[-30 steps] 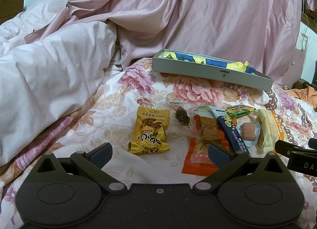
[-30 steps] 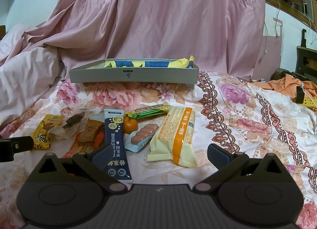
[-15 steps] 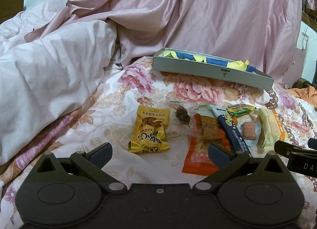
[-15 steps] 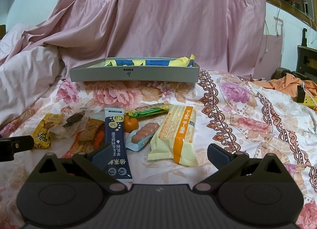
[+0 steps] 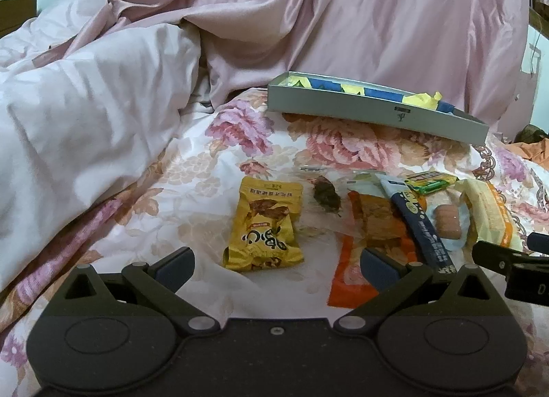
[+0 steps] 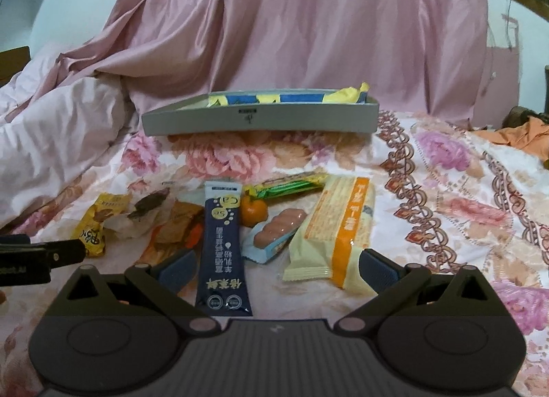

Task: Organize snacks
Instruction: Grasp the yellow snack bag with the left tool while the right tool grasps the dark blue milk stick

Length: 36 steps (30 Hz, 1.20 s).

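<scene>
Snacks (image 6: 219,242) lie loose on bed; both tongs (image 5: 274,261) (image 6: 276,265) spread, empty. Lower right tongs squarely over one packet, lift to grey tray (image 6: 260,120).

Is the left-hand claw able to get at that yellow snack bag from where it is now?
Probably yes. The left gripper is open, and the yellow snack bag lies flat on the bedspread just ahead, between its fingers, with nothing on top. The clear wrapper beside it leaves the way free.
</scene>
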Each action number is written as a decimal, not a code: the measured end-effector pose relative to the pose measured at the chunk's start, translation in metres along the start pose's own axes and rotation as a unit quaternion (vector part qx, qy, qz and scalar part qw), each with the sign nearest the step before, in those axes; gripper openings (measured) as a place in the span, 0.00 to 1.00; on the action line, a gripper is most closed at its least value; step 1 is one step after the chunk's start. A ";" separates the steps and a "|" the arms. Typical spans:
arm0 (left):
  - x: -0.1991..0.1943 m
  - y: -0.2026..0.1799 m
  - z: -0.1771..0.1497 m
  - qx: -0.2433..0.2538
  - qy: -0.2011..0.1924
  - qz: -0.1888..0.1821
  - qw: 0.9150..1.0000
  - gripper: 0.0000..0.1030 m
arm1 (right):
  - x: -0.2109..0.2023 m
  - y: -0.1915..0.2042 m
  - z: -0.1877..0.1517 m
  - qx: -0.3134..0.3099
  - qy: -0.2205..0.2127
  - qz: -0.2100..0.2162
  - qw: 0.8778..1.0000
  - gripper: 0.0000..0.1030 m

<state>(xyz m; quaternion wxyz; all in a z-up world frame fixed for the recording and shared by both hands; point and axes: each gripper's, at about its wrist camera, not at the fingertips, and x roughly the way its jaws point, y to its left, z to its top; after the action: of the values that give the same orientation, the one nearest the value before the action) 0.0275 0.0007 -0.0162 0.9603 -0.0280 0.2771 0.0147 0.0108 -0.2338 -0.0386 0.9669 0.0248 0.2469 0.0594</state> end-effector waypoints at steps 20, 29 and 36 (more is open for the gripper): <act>0.075 0.010 0.022 0.068 0.020 -0.019 0.997 0.95 | 0.053 0.035 0.012 -0.135 0.036 0.052 0.989 0.88; 0.079 0.016 0.025 0.043 0.036 -0.055 0.997 0.75 | 0.061 0.032 0.014 -0.100 0.061 0.057 0.991 0.65; 0.086 0.023 0.021 0.008 0.054 -0.083 0.995 0.65 | 0.065 0.033 0.011 -0.084 0.084 0.059 0.991 0.62</act>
<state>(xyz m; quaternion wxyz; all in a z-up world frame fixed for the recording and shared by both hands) 0.1100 0.0258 -0.0453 0.9420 -0.0443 0.3255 -0.0684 0.0690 -0.1934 -0.0570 0.9362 -0.0475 0.3195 0.1384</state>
